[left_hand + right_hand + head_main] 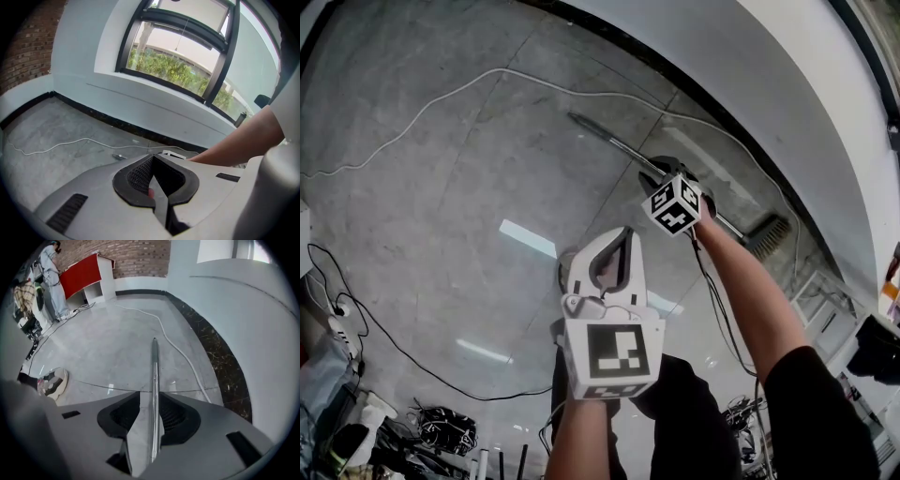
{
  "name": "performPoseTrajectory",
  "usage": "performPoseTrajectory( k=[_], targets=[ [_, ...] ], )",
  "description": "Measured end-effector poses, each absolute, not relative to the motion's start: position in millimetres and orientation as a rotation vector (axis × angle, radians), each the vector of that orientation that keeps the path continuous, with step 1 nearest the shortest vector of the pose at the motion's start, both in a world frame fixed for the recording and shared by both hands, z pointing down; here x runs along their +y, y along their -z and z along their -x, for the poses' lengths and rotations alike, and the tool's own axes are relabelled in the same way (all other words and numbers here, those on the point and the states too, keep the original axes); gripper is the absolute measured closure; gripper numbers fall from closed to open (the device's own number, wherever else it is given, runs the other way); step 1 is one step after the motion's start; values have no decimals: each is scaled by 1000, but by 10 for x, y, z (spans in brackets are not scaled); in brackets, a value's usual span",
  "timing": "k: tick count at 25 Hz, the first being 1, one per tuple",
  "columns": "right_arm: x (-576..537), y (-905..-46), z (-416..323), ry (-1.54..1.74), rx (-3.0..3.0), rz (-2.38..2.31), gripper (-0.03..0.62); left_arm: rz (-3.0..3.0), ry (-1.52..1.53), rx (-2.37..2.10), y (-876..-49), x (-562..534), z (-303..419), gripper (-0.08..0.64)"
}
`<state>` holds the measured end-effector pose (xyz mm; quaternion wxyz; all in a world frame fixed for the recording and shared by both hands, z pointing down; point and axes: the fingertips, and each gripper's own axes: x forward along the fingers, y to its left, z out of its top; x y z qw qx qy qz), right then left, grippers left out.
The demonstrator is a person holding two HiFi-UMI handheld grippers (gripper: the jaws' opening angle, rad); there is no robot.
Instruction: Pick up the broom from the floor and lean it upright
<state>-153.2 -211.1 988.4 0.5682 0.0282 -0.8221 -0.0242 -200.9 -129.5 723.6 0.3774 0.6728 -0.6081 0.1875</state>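
Tongs first: right tongs [151,398] stand apart, pointing steeply down at floor [103,352], w/ broom [153,366] handle running between the pads. Floor shows thru the gap on one side, so not clamped. Broom lies flat on floor near the curved wall [243,333], handle roughly along the dark skirting, bristles [769,234] at its right end in head view. White cable [173,345] runs just beside the handle. Left tongs [153,157] are together, nothing between, closer to the head camera & well apart from broom. Further out: red cabinet [86,275] w/ a person [54,277] standing by it; window [178,51] w/ greenery behind.
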Motion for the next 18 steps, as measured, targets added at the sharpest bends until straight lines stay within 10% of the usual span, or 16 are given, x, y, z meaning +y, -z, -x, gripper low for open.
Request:
performPoseTrajectory(
  k=[18],
  targets=[
    [-2296,-10536,1528,149,-1747,-28,511,-1759,-507,-1540,-7262,-1385,2252,554]
  ],
)
